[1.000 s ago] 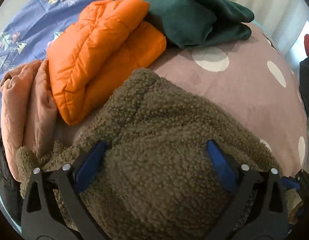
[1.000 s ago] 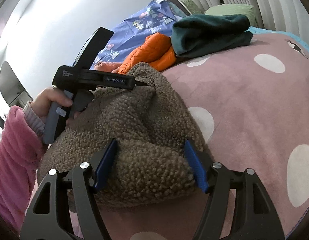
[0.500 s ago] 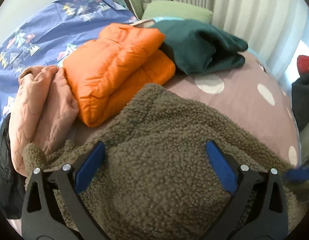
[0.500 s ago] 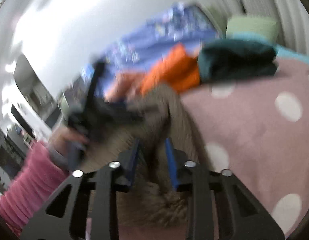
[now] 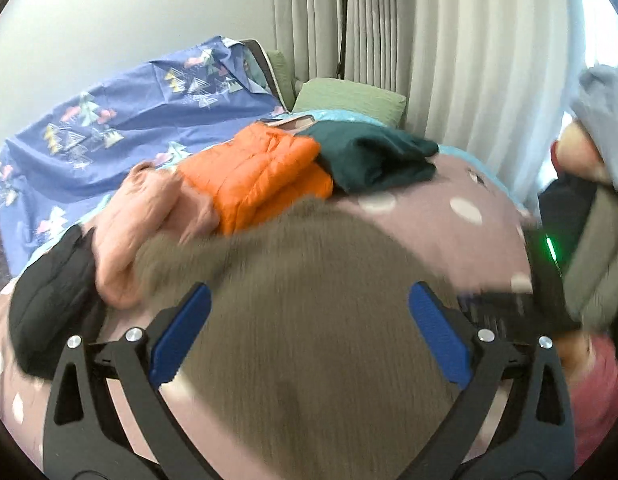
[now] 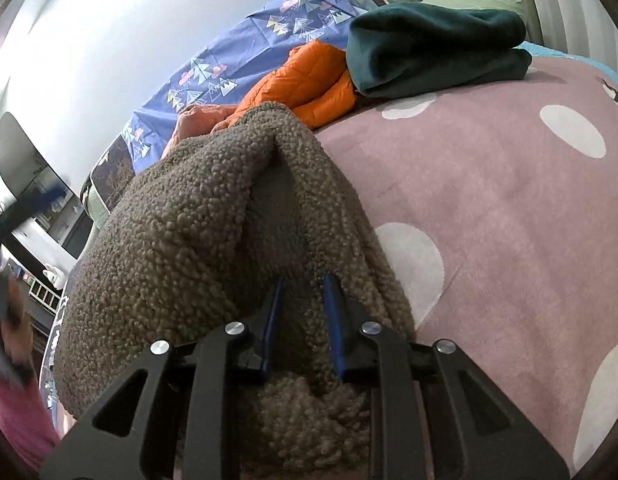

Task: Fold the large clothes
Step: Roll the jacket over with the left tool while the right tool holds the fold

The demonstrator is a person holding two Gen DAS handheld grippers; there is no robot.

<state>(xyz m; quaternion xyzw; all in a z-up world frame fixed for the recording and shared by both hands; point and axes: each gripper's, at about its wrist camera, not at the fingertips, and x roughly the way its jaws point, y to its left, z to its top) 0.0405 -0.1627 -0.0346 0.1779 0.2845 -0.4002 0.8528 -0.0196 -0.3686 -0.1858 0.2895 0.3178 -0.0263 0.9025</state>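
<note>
A brown fleece garment [image 5: 301, 248] lies bunched on the mauve polka-dot bed cover [image 5: 449, 232]. In the left wrist view my left gripper [image 5: 309, 292] hovers over it with its blue pads wide apart and nothing clamped; the picture is motion-blurred. In the right wrist view my right gripper [image 6: 305, 280] has its jaws closing, narrow, on a raised fold of the fleece [image 6: 189, 220], and the pads press the fabric from both sides.
Folded behind the fleece are an orange puffer jacket [image 5: 261, 176], a dark green garment [image 5: 373, 156], a pink garment [image 5: 149, 208] and a black one [image 5: 49, 292]. A blue patterned sheet [image 5: 109, 128] and a green pillow [image 5: 349, 98] lie near the curtain. A pink sleeve [image 6: 13, 412] is at left.
My right gripper went from wide open around the fleece to pinched on a fold of it. My left gripper rose and drew back, so more of the room shows.
</note>
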